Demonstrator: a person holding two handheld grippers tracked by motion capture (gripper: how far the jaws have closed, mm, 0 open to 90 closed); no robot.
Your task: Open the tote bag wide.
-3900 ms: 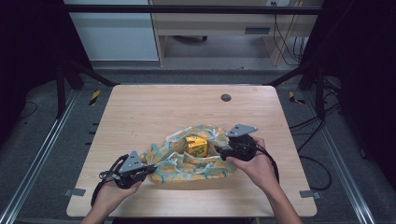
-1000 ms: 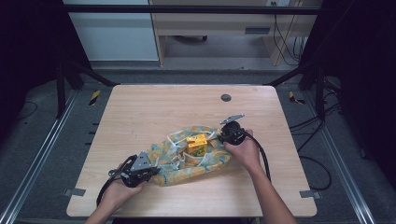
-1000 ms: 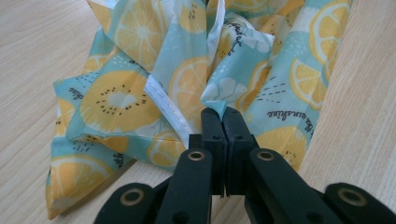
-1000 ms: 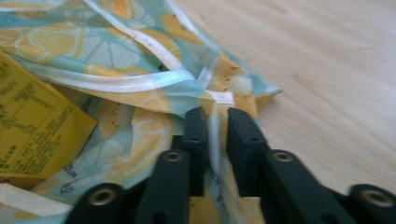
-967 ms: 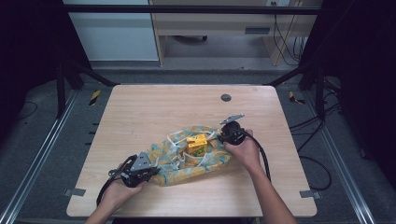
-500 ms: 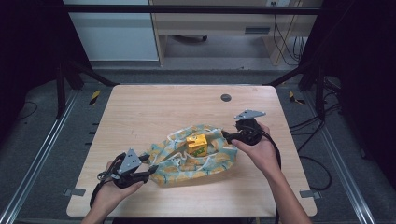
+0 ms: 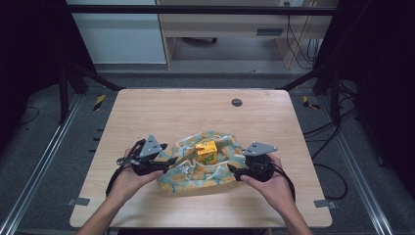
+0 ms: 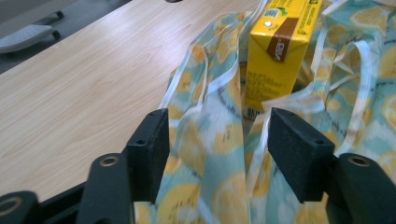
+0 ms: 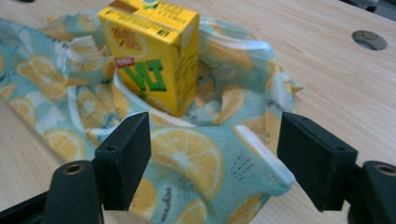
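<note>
High view: a wooden table (image 7: 161,117) carries a crumpled cloth bag (image 7: 195,171) printed with lemon slices on pale blue, lying near the table's 6 o'clock edge. A yellow drink carton (image 7: 206,151) stands upright amid the bag's folds, toward the bag's 12 o'clock side. A round dark grommet (image 7: 237,102) sits in the tabletop at about 1 o'clock from the carton, well apart from the bag.

The left gripper (image 7: 166,160) is at the bag's 9 o'clock edge, held in the person's left hand (image 7: 128,176); the right gripper (image 7: 234,170) is at the bag's 3 o'clock edge, held in the right hand (image 7: 271,183).

Left gripper view: the two black jaws stand apart, with gathered bag fabric (image 8: 219,140) and its white edging lying between them; contact between pads and cloth cannot be told. The carton (image 8: 278,51) rises just beyond the jaws, at 12 o'clock.

Right gripper view: the jaws stand wide apart over a fold of the bag (image 9: 196,154). The carton (image 9: 149,56) stands at 11 o'clock, its base sunk in the cloth. The grommet (image 9: 369,39) shows at 2 o'clock.
</note>
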